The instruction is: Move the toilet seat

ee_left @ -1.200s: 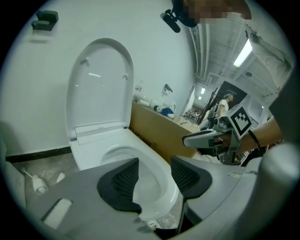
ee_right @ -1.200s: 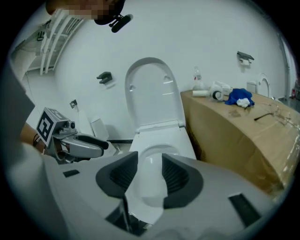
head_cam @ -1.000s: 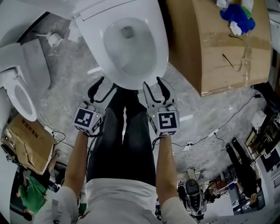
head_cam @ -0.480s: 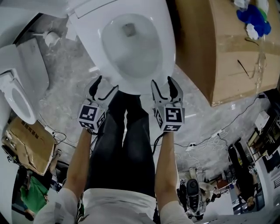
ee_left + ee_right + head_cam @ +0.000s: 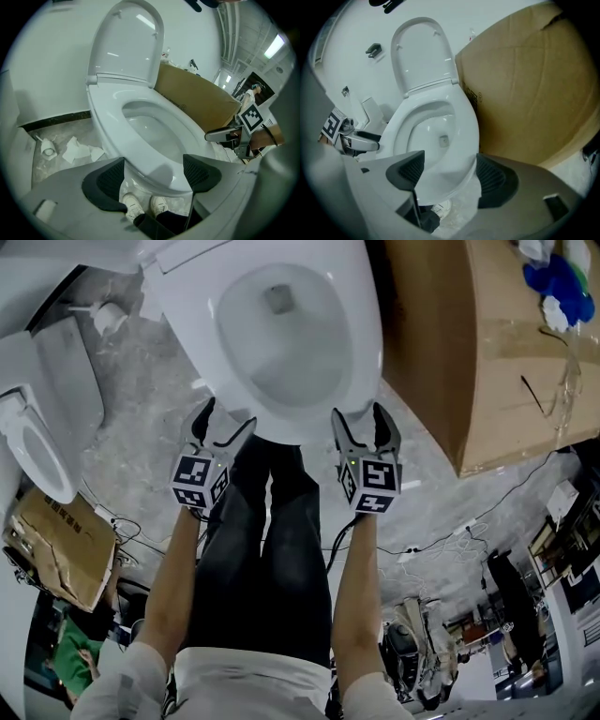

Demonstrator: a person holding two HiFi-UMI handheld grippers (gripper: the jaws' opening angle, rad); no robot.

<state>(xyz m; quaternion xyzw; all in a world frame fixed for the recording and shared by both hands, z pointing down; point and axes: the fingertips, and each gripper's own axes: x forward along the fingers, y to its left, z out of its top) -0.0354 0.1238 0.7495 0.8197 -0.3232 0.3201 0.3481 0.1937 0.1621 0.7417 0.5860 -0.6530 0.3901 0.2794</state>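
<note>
A white toilet stands before me with its seat lying flat on the bowl and its lid raised against the wall. My left gripper hovers at the front left of the seat, my right gripper at the front right. Both sets of jaws have just been opening and now stand wide. In the left gripper view the seat's front rim shows between the pads of the left gripper, untouched. The right gripper likewise frames the seat without pressing it.
A big cardboard box stands close on the toilet's right, with blue stuff on top. A second toilet and a smaller box are at left. Paper scraps and cables lie on the stone floor. The person's legs stand below the bowl.
Both grippers have sunk and come closer to the toilet's front rim. Their jaws stand wider than before, with nothing gripped.
</note>
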